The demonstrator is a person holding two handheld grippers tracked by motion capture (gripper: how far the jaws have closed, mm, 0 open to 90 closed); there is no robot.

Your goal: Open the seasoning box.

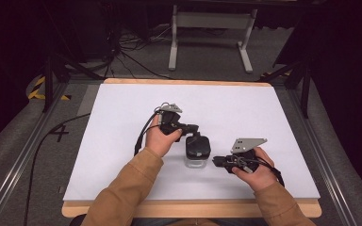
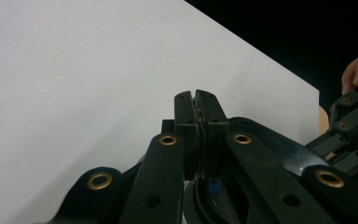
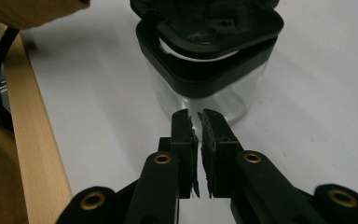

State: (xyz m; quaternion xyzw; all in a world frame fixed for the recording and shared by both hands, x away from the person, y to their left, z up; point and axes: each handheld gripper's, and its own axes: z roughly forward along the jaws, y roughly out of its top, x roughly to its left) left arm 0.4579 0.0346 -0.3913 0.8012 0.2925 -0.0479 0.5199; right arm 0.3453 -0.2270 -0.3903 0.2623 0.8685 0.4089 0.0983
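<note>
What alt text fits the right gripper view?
A clear jar with a black square lid stands on a white table, just beyond the right tongs, whose jaws are nearly shut on nothing. A tan sleeve crosses the upper left.

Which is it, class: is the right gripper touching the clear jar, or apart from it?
Cannot tell. In the right gripper view the right gripper tips overlap the jar base; no gap or contact shows plainly.

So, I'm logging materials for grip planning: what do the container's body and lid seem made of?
The container body looks like clear glass or hard plastic: see-through, with glossy highlights. Its lid looks like matte black plastic, perhaps rubber-edged; the frames can't settle which.
</note>
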